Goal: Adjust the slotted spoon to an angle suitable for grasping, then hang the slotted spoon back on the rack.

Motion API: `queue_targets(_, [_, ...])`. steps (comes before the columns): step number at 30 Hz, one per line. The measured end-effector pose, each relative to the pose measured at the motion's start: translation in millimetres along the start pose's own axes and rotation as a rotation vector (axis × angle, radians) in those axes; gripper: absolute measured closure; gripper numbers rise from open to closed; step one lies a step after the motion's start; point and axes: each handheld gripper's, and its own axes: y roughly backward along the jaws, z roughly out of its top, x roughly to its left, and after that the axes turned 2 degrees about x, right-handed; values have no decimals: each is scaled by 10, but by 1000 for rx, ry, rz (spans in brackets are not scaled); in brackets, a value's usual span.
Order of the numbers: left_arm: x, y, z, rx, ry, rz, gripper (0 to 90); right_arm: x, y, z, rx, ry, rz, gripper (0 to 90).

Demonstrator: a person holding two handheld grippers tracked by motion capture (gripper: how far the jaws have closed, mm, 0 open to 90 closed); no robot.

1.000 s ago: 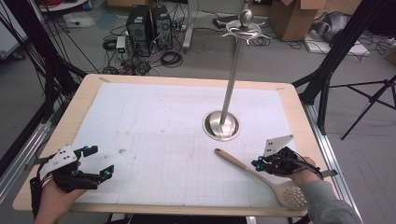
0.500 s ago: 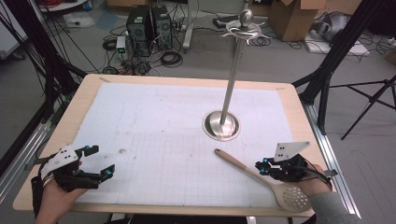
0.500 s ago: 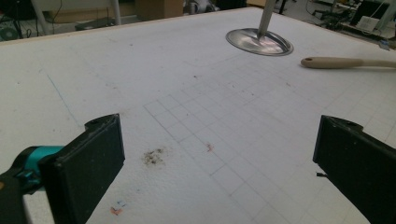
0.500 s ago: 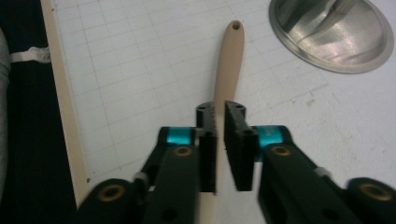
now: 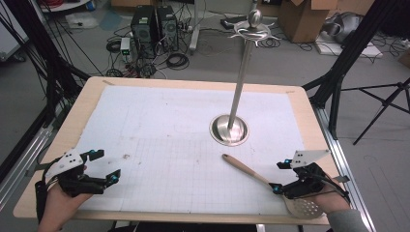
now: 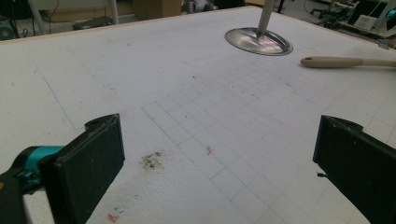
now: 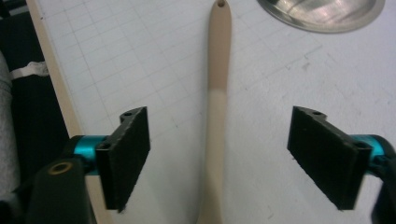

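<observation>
Wooden slotted spoon (image 5: 270,182) lies flat at the counter's (image 5: 159,82) near right, handle centred between the right gripper's (image 7: 218,158) wide-apart jaws, best clamped squarely mid-handle; left gripper (image 5: 107,166), likewise apart, holds nothing near left.

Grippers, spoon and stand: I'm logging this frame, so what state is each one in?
Left gripper: open, empty, low over the mat.
Right gripper: open, jaws either side of the spoon handle, not gripping.
Spoon: lying flat on the mat, handle toward the stand.
Stand: upright, nothing hanging on its hooks.
</observation>
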Motion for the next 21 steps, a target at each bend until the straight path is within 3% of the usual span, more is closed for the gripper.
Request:
queue_targets(5, [-8,-2,5,-1,-1,0,24,-24,27,-46,-14,-10,12,162])
queue_targets(15, [-15,-10,2,1,-4,-2,24,-52,-69,-53,41,-7,0,164])
queue_targets(21, [-17,-10,4,1,-4,-3,24,-40,-175,-25,102,-1,1,166])
